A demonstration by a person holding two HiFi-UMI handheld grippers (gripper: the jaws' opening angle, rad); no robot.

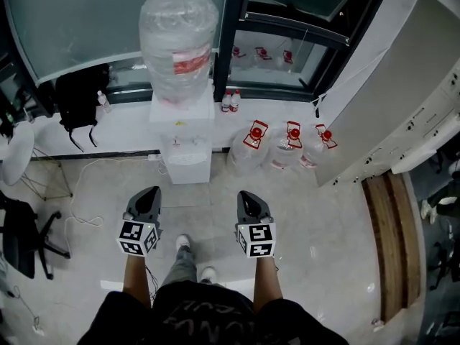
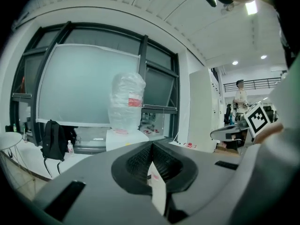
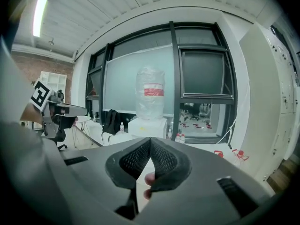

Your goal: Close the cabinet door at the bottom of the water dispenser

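Seemingly well beyond fingers (image 1: 149,200): water dispenser (image 1: 184,144)

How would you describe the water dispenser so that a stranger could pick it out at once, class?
Find the big window at the far wall and its dark post. At the post's foot, just left of it, stands the dispenser, a white box. Unlike the red-capped jugs to its right, it carries a large plastic-wrapped bottle on top.

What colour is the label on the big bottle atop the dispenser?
Red. The label shows best in the head view.
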